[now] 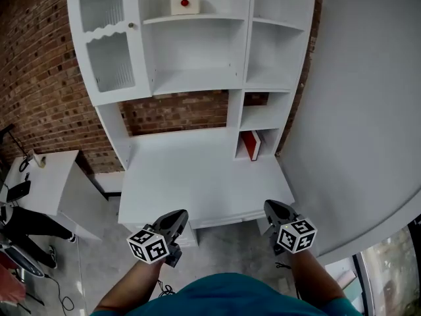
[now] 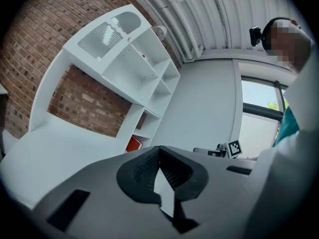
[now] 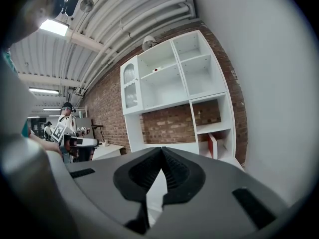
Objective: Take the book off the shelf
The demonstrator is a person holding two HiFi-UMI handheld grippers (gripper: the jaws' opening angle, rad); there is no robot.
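Observation:
A red book [image 1: 250, 145] stands upright in the lowest right cubby of the white shelf unit [image 1: 197, 78], beside a thin white book. It also shows as a red sliver in the left gripper view [image 2: 133, 144] and in the right gripper view [image 3: 212, 146]. My left gripper [image 1: 179, 214] and right gripper [image 1: 270, 206] hover side by side at the near edge of the white desk [image 1: 197, 176], well short of the book. Both are shut with nothing between the pads, as seen in the left gripper view [image 2: 159, 148] and the right gripper view [image 3: 161, 149].
A small white box with a red button [image 1: 183, 4] sits on an upper shelf. A glass-fronted cabinet door [image 1: 108, 45] closes the shelf unit's left side. A curved grey wall [image 1: 368, 110] stands close on the right. A low white side table [image 1: 46, 176] stands at left.

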